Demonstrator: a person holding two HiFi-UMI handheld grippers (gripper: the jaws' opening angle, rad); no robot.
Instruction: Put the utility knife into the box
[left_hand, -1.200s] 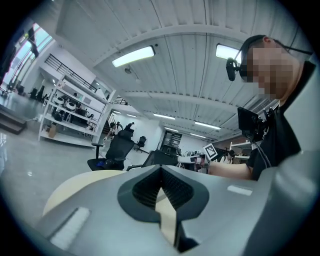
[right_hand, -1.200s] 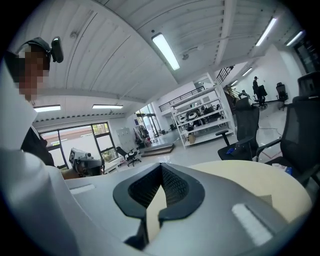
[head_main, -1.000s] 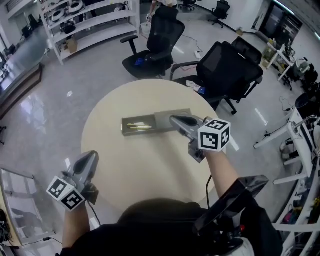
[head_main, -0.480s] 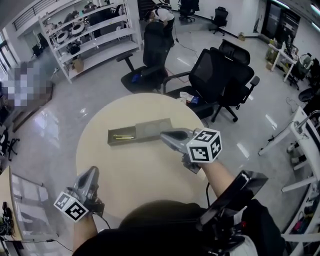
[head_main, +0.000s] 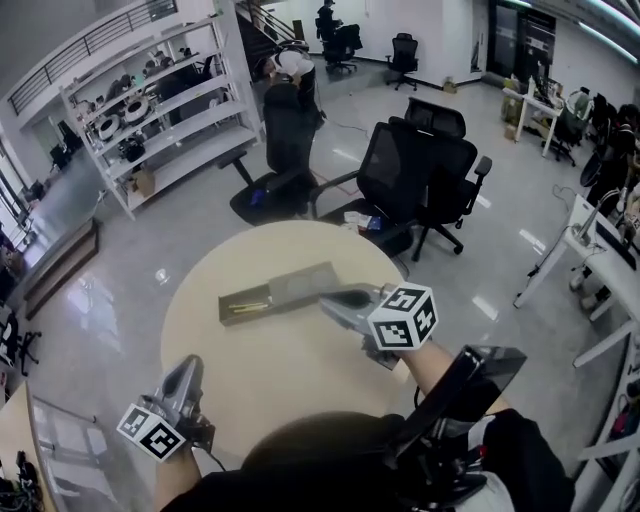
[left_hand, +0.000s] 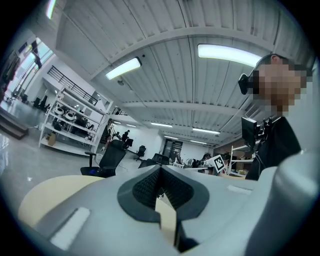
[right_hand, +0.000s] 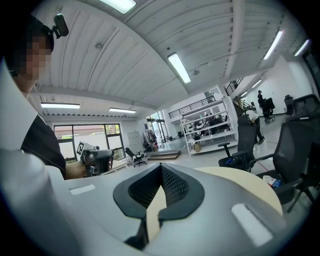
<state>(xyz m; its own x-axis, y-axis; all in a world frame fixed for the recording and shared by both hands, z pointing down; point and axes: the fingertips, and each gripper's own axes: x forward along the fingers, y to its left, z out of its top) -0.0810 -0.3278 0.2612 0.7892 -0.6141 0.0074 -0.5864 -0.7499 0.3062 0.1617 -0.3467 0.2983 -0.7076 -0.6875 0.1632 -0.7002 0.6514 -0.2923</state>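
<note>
A long grey box (head_main: 300, 284) lies on the round beige table (head_main: 280, 365). Its left half is open, and the yellowish utility knife (head_main: 245, 306) lies inside it. My right gripper (head_main: 328, 297) hovers by the box's right end, shut with nothing between its pads (right_hand: 172, 185). My left gripper (head_main: 190, 363) hangs at the table's near left edge, well away from the box, also shut and empty. In the left gripper view the left gripper (left_hand: 160, 171) points level across the table (left_hand: 50, 190). The right gripper (right_hand: 161, 170) does likewise, and the box is hidden in both gripper views.
Black office chairs (head_main: 415, 170) stand beyond the table's far edge, with another (head_main: 285, 130) further back. A white shelving rack (head_main: 150, 105) fills the back left. White desks (head_main: 600, 235) line the right side. The floor around is shiny grey.
Both grippers have drawn back toward the person and risen a little. The right one has come off the box's right end. Box and knife have not moved.
</note>
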